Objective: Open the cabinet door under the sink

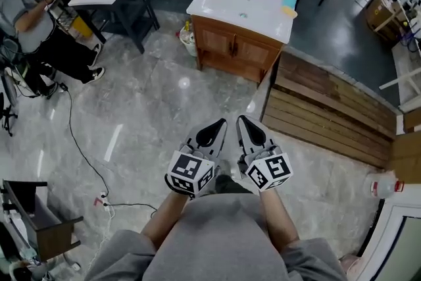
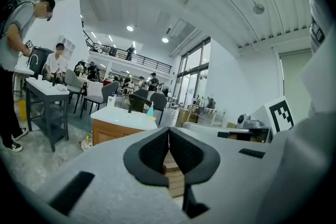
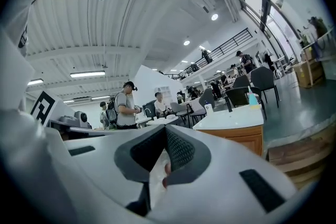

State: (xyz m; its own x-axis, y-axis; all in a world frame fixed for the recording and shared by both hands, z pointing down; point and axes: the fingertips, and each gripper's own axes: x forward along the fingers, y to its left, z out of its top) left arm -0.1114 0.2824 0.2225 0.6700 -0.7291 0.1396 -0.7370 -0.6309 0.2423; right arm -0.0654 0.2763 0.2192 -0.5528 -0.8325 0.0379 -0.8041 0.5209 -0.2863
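Clearly, the cabinet door (image 1: 231,47) under the sink (image 1: 243,6) lies straight ahead, well apart from left gripper (image 1: 217,127) and right gripper (image 1: 245,123); both fingers closed on nothing, neither nearer.

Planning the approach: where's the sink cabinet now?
Head view, top centre: the cabinet sits under the white sink, doors shut, left of the wooden platform.

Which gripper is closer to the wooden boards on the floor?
Right. The right gripper is left of the wooden boards; the left gripper sits farther left, beside it.

Brown cabinet (image 1: 233,49), white sink (image 1: 240,6)
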